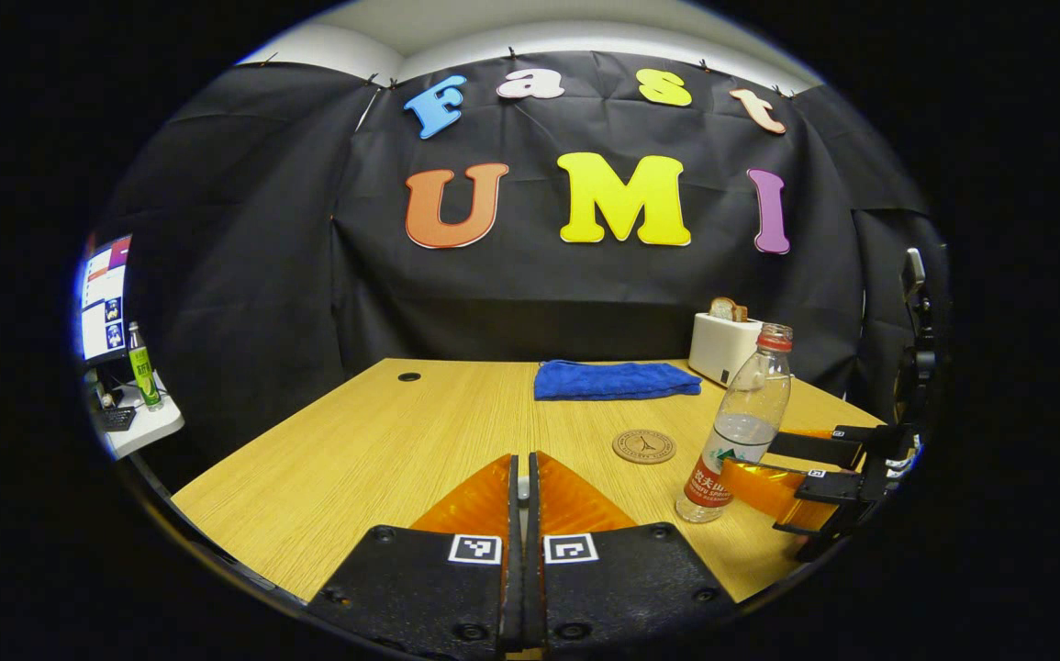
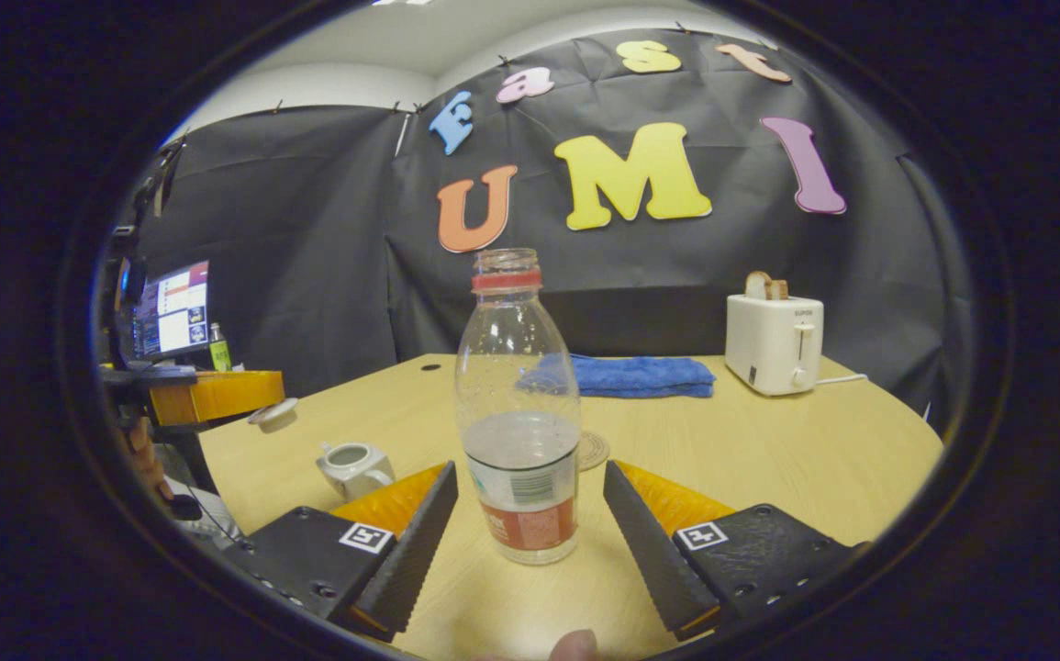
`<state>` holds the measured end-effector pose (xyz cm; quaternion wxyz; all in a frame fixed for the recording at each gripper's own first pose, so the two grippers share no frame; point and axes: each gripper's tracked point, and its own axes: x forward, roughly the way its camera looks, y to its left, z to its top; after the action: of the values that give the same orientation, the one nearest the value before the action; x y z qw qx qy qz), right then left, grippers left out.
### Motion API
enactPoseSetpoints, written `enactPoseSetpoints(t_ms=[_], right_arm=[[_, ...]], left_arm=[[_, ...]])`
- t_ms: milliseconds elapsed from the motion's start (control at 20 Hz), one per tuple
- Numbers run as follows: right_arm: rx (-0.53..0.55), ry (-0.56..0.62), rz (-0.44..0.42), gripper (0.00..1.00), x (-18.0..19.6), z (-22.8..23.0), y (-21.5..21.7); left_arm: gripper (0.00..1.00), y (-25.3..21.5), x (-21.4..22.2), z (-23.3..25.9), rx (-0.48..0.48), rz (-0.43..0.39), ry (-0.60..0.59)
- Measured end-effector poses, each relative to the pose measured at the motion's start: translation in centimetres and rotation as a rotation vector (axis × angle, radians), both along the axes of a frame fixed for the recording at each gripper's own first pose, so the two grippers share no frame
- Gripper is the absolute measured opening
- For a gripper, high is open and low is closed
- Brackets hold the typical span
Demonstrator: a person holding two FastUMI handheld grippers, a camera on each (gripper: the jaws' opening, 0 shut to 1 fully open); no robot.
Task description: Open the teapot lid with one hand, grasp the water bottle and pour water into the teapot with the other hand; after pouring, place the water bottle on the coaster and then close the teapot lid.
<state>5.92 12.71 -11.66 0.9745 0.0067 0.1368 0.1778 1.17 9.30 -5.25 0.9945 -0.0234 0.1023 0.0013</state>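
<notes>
A clear uncapped water bottle (image 2: pixel 518 431) with a red label stands upright on the wooden table (image 2: pixel 768 459), partly filled. My right gripper (image 2: pixel 530 473) is open, one finger on each side of the bottle's lower half with gaps on both sides. In the left gripper view the bottle (image 1: pixel 739 431) stands at the right with the right gripper (image 1: pixel 764 464) at its base. The white teapot (image 2: pixel 355 466) sits lidless on the table to the left. My left gripper (image 1: pixel 522 457) is shut; in the right gripper view it (image 2: pixel 250 399) holds the white lid (image 2: pixel 273 414) in the air above the teapot. A round coaster (image 1: pixel 644 446) lies just behind the bottle.
A folded blue cloth (image 1: pixel 617 379) lies at the back of the table. A white toaster (image 2: pixel 774 344) with bread in it stands at the back right. A side desk at the far left carries a monitor (image 1: pixel 105 298) and a green bottle (image 1: pixel 143 367).
</notes>
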Motion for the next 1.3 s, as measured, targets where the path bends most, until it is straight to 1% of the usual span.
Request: enactPoseSetpoints(t_ms=[150, 200, 250, 300, 350, 400, 450, 500, 650, 750, 850, 900, 1000, 1100, 1300], right_arm=[[-0.004, 0.004, -0.006, 0.95, 0.5, 0.0, 0.2], [-0.01, 0.002, -0.011, 0.92, 0.5, 0.1, 0.2], [-0.019, -0.005, -0.014, 0.81, 0.6, 0.2, 0.2], [-0.034, -0.008, -0.008, 0.8, 0.6, 0.2, 0.2], [-0.058, -0.015, 0.01, 0.75, 0.5, 0.5, 0.7], [-0.097, -0.028, 0.031, 0.74, 0.5, 0.9, 1.0], [-0.146, -0.053, 0.049, 0.73, 0.5, 1.4, 1.3], [-0.21, -0.086, 0.064, 0.71, 0.7, 1.9, 1.4], [-0.434, -0.163, 0.098, 0.72, 1.7, 2.7, 2.1], [-0.586, -0.224, 0.117, 0.71, 2.5, 3.0, 2.5], [-0.733, -0.279, 0.143, 0.72, 3.2, 2.9, 3.2], [-0.787, -0.29, 0.164, 0.72, 3.5, 2.5, 3.6], [-0.858, -0.294, 0.193, 0.72, 4.2, 1.6, 4.0], [-0.936, -0.315, 0.201, 0.72, 4.7, 1.2, 4.0], [-1.122, -0.411, 0.209, 0.71, 4.9, 0.4, 4.1]], left_arm=[[0.03, 0.6, -0.3, -0.1, -0.01, 0.015, -0.002], [0.03, 0.9, -0.4, -0.1, -0.012, 0.021, -0.003], [0.03, 1.1, -0.5, -0.2, -0.016, 0.025, -0.004], [0.03, 1.4, -0.4, -0.4, -0.02, 0.028, -0.004], [0.03, 1.6, -0.4, -0.5, -0.023, 0.028, -0.005], [0.03, 1.6, -0.6, -0.5, -0.024, 0.028, -0.005], [0.02, 1.7, -0.6, -0.6, -0.023, 0.028, -0.006], [0.03, 1.8, -0.5, -0.4, -0.024, 0.029, -0.011], [0.03, 2.1, -0.1, -0.1, -0.031, 0.026, -0.025], [0.03, 2.6, -0.2, -0.2, -0.025, 0.031, -0.027], [0.03, 2.9, -0.2, 0.0, -0.03, 0.036, -0.032], [0.03, 3.2, -0.2, 0.2, -0.034, 0.04, -0.038], [0.03, 3.7, -0.2, 0.5, -0.042, 0.047, -0.051], [0.03, 4.3, -0.2, 0.7, -0.044, 0.056, -0.06], [0.03, 5.4, -0.3, 0.6, -0.047, 0.072, -0.066]])
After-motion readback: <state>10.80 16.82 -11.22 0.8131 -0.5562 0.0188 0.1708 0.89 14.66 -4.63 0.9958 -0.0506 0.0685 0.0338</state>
